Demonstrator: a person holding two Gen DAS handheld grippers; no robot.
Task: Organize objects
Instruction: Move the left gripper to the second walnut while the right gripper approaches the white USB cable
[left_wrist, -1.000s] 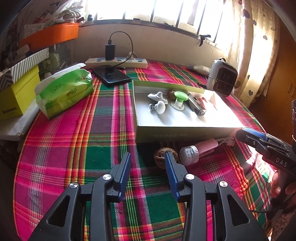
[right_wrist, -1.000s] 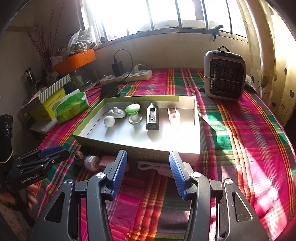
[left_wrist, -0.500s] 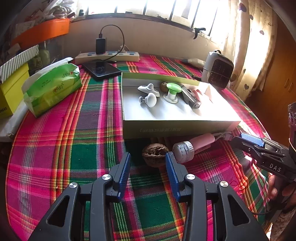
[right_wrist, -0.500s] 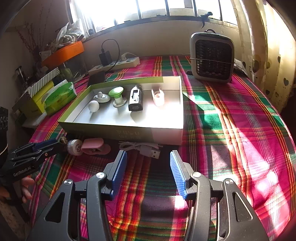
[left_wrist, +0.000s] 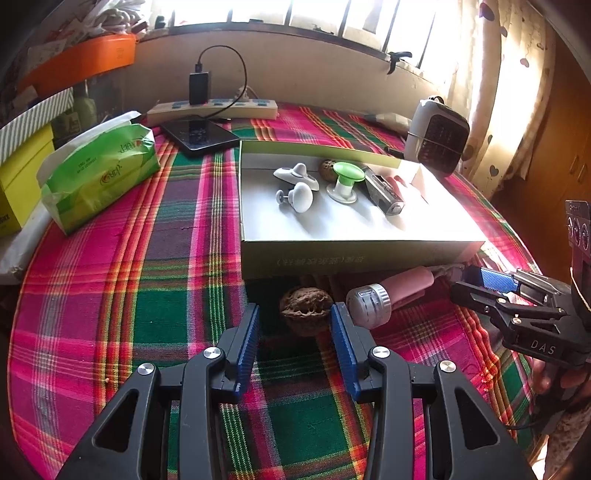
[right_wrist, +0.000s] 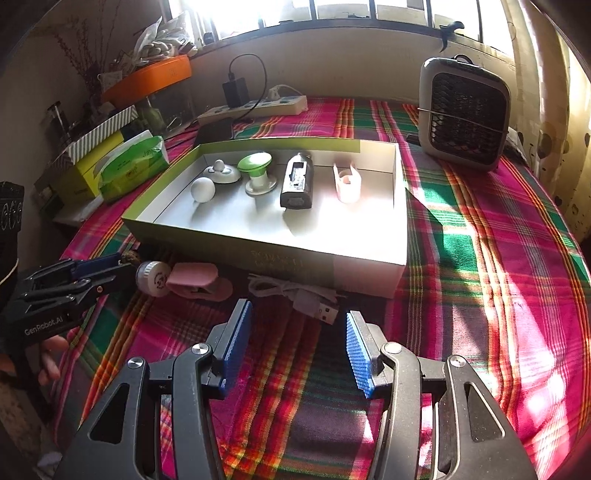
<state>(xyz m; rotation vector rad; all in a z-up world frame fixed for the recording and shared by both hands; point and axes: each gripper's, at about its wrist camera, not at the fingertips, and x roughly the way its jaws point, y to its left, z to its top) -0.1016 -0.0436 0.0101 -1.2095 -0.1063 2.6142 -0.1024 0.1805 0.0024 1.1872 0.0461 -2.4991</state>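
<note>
Objects still to be sorted lie on the plaid table, just in front of the shallow box that already holds a few small pieces. Biggest risk first: the box is light and open, so a claw swinging over its near wall could shove it or tip what sits inside. Next, the pink clip with its round white head lies just beside the walnut; the left claw stands apart with the walnut between its tips, no pad pressing, and its right tip sits close to that head, so closing may nudge the clip. The walnut itself is round and hard, likely to squirt out. The right claw is also apart and empty, near the white cable, which could snag.
</note>
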